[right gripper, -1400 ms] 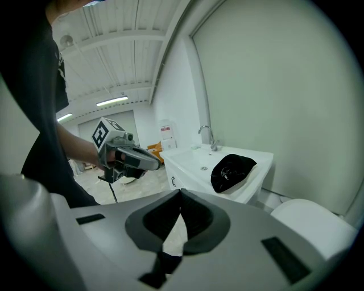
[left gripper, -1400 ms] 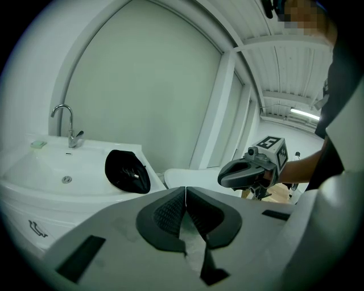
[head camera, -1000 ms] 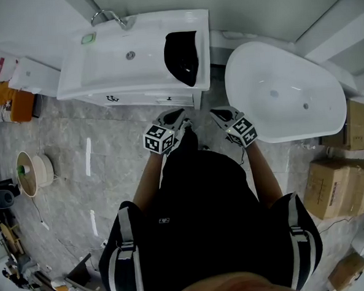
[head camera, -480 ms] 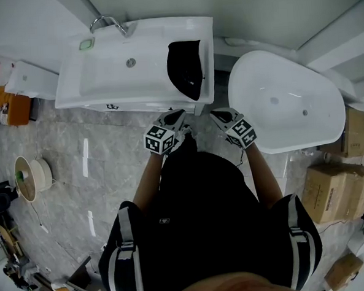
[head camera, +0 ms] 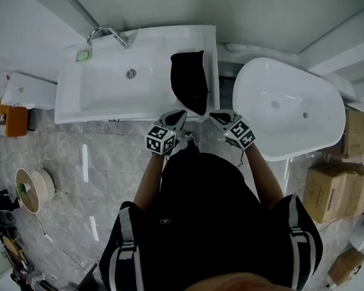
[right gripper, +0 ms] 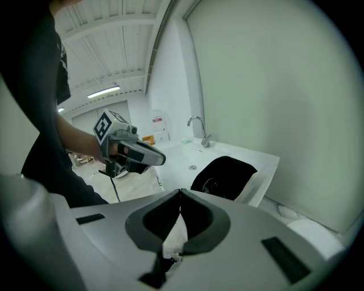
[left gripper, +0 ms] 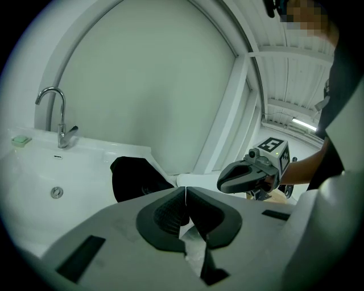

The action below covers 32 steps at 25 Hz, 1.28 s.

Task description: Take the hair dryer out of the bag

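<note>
A black bag (head camera: pixel 190 80) lies on the right end of the white washbasin counter (head camera: pixel 105 94). It also shows in the left gripper view (left gripper: pixel 136 179) and the right gripper view (right gripper: pixel 224 173). No hair dryer can be made out; the bag's inside is dark. My left gripper (head camera: pixel 176 118) hangs just before the counter's front edge, shut and holding nothing (left gripper: pixel 185 196). My right gripper (head camera: pixel 219 116) is beside it, a little right of the bag, also shut and empty (right gripper: pixel 181 199). Each gripper shows in the other's view: the right gripper (left gripper: pixel 250 173) and the left gripper (right gripper: pixel 133 153).
A chrome faucet (head camera: pixel 104 34) and a green soap dish (head camera: pixel 83 55) sit at the basin's back left. A white bathtub (head camera: pixel 290 104) stands to the right, with cardboard boxes (head camera: pixel 338 187) beyond it. A cable spool (head camera: pixel 31 188) lies on the tiled floor at left.
Both grippers have moved forward towards the basin, so the counter edge and the bag now lie closer to their tips. Both stayed shut.
</note>
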### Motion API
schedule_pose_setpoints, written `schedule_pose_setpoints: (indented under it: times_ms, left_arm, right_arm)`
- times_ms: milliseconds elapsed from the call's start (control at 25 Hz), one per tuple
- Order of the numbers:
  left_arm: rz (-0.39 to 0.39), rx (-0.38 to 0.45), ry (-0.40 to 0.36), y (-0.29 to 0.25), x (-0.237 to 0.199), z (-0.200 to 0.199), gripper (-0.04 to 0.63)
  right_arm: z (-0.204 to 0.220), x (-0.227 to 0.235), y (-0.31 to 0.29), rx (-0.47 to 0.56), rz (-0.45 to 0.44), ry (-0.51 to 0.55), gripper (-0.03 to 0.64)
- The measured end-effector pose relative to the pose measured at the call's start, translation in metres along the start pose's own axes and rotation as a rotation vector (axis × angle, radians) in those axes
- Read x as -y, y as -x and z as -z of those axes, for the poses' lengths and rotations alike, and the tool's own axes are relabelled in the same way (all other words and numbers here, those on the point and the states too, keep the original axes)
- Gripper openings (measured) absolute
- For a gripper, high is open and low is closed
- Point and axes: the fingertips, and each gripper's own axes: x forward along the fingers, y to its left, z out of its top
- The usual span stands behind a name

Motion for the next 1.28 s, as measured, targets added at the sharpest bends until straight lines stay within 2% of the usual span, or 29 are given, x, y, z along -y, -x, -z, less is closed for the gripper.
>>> schedule_pose_setpoints:
  times_ms: [560, 840, 1000, 1280]
  left_arm:
    - [0.023, 0.024, 0.024, -0.011, -0.058, -0.015, 0.017]
    - [0.036, 0.023, 0.028, -0.022, -0.069, -0.022, 0.017]
    - [0.043, 0.002, 0.021, -0.030, -0.071, -0.024, 0.017]
    - [0.002, -0.001, 0.045, -0.046, -0.084, -0.027, 0.017]
  right_arm:
    - [-0.020, 0.026, -0.047, -0.056, 0.030, 0.037, 0.060]
    - [-0.023, 0.043, -0.054, -0.077, 0.054, 0.053, 0.060]
    - [-0.030, 0.053, -0.060, -0.059, 0.027, 0.052, 0.061]
    - [-0.029, 0.080, -0.083, -0.086, 0.019, 0.073, 0.072]
